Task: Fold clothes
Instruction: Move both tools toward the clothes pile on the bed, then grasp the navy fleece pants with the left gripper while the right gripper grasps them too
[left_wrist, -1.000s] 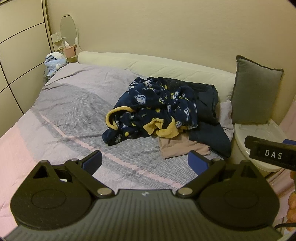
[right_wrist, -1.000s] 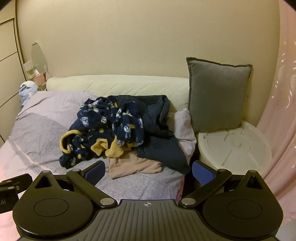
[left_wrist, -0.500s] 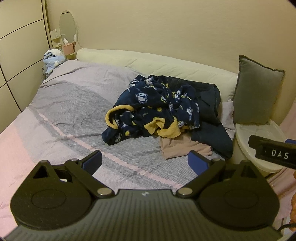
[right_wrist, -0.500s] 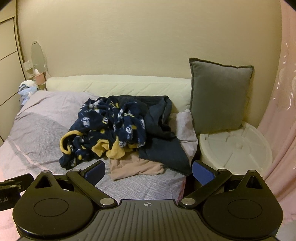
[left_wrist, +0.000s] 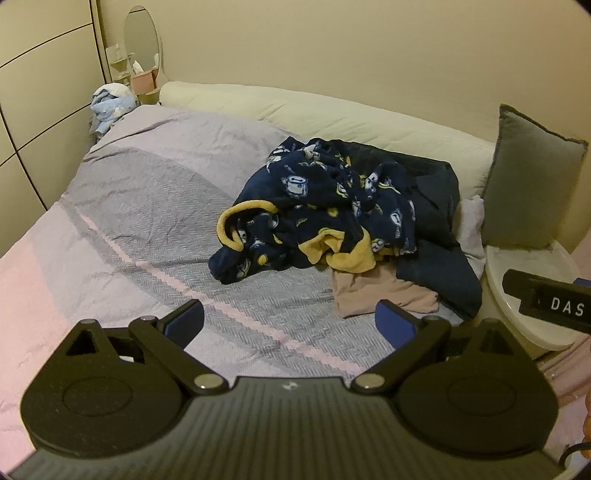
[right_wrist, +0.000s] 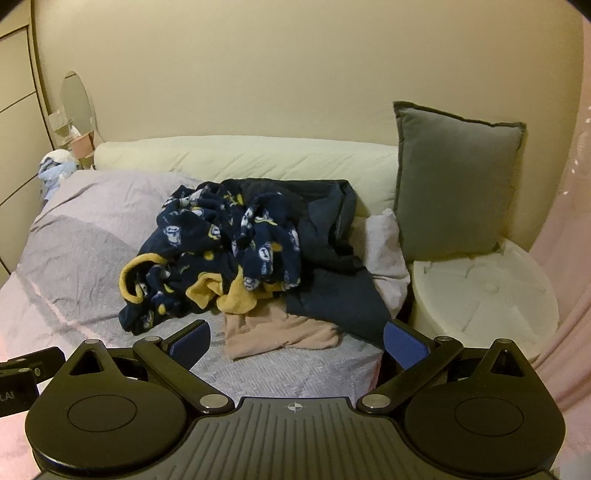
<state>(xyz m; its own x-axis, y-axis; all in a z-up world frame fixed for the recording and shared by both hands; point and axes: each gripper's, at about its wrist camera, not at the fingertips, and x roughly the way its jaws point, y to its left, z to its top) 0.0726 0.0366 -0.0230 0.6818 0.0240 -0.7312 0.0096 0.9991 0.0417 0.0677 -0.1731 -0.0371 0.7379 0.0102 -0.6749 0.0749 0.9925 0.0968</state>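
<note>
Pale wardrobe doors (left_wrist: 33, 122) stand on the far left, cut off by the edge of the picture. Next to them a little oval mirror (left_wrist: 142, 44) sits on a shelf, with a blue and white bundle (left_wrist: 110, 105) below it that is too small to make out. The bed (left_wrist: 147, 206) has a grey and pink cover. The left gripper (left_wrist: 290, 323) hangs over the bed with its blue pads wide apart and nothing between them. The pile of clothes (left_wrist: 332, 214) lies on the right side of the bed, up by the cream headboard (right_wrist: 240, 158). A dark blue fleece (right_wrist: 221, 243) with small pictures and yellow lining sits on top, and a tan cloth (right_wrist: 273, 332) and a dark top (right_wrist: 332, 295) are partly hidden under it. The right gripper (right_wrist: 297, 339) is also spread open and holds nothing, near the front of the pile. In the left view, its black side shows the letters "DAS". A grey cushion (right_wrist: 454, 184) leans on the wall above a round white table (right_wrist: 487, 288).
</note>
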